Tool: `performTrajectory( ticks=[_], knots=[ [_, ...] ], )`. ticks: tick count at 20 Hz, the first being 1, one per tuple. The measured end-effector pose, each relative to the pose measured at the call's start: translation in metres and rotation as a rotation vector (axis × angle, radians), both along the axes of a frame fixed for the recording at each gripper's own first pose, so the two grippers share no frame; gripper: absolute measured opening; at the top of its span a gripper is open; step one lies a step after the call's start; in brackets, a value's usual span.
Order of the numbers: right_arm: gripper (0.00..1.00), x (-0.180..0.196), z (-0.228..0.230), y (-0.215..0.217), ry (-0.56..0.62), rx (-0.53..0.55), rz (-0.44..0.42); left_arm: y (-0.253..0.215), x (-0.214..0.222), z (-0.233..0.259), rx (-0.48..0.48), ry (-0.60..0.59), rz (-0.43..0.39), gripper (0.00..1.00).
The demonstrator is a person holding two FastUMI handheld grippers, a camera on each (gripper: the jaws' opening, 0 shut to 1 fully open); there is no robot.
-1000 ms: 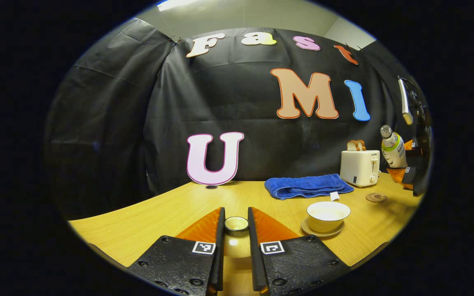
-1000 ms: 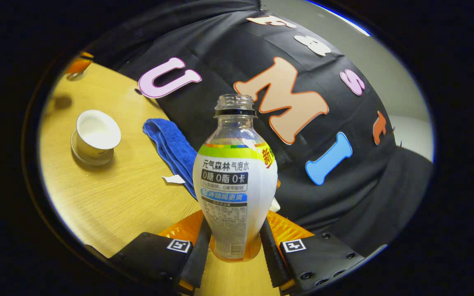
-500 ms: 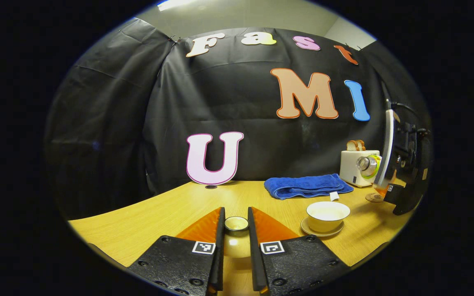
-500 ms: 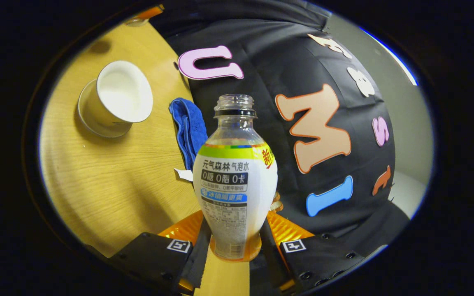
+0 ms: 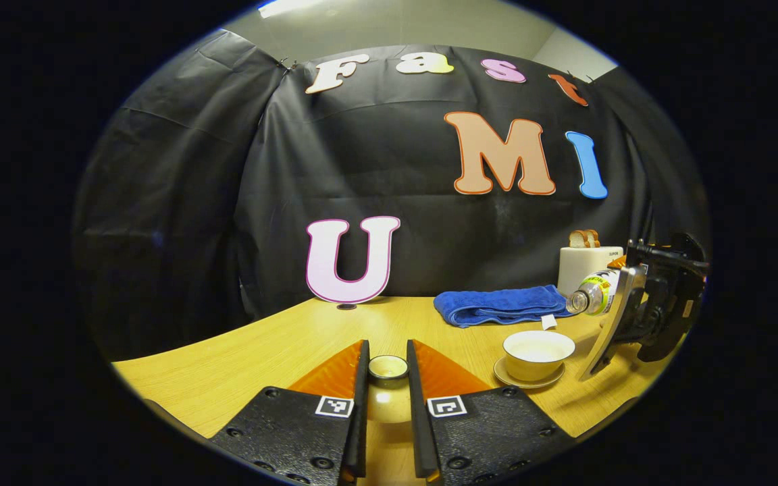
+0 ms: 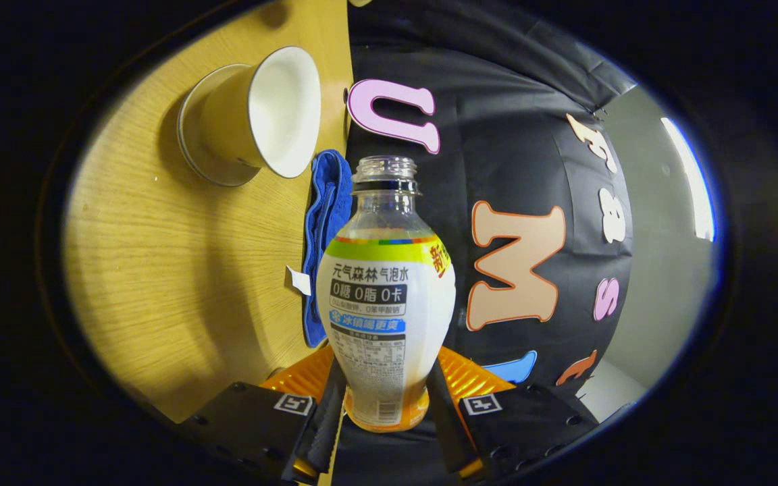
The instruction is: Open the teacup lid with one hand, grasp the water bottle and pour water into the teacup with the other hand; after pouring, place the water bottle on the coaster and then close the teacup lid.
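While left claw (image 5: 387,385) grips lid (image 5: 388,368) | right claw (image 6: 383,412) clamps bottle (image 6: 386,297) | towel (image 5: 504,305) behind teacup (image 5: 538,354)

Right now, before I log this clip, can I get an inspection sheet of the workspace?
Surface: wooden table, dry as far as visible.
Job's things: cup uncovered on its saucer; lid held aside; bottle uncapped, tipped toward the cup.
Clutter: blue towel, toaster with bread.
Grippers: left gripper jaws shut on the lid; right gripper jaws shut on the bottle.
Cables: nothing seen.
Surroundings: black cloth wall.
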State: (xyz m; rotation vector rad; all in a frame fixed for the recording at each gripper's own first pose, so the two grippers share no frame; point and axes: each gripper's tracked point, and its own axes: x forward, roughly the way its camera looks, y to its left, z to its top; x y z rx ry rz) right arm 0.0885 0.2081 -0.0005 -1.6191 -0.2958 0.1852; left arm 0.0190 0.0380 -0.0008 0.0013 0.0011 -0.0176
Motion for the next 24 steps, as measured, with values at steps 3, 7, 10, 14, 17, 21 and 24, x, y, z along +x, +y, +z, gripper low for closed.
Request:
performTrajectory(
  ticks=[3,7,10,14,17,21,24],
  knots=[
    [0.65,-0.006,0.006,0.007,-0.070,-0.076,0.020,0.000,0.000,0.000,0.000,0.000,0.000,0.25],
    [0.66,-0.006,0.018,0.011,-0.143,-0.155,0.037,0.000,0.000,-0.001,-0.001,0.001,0.000,0.25],
    [0.66,-0.008,0.018,0.014,-0.164,-0.180,0.054,0.000,0.000,-0.001,-0.001,0.000,0.001,0.25],
    [0.66,-0.011,0.022,0.018,-0.210,-0.229,0.081,0.000,0.000,-0.001,-0.001,0.001,0.003,0.25],
    [0.66,-0.010,0.025,0.019,-0.251,-0.260,0.088,0.002,-0.001,0.000,-0.001,0.000,0.008,0.25],
    [0.65,-0.011,0.029,0.021,-0.299,-0.294,0.101,0.001,-0.001,-0.001,-0.001,0.001,0.008,0.24],
    [0.64,-0.013,0.031,0.023,-0.315,-0.312,0.112,0.001,-0.001,0.000,-0.001,0.001,0.008,0.25]
  ],
)
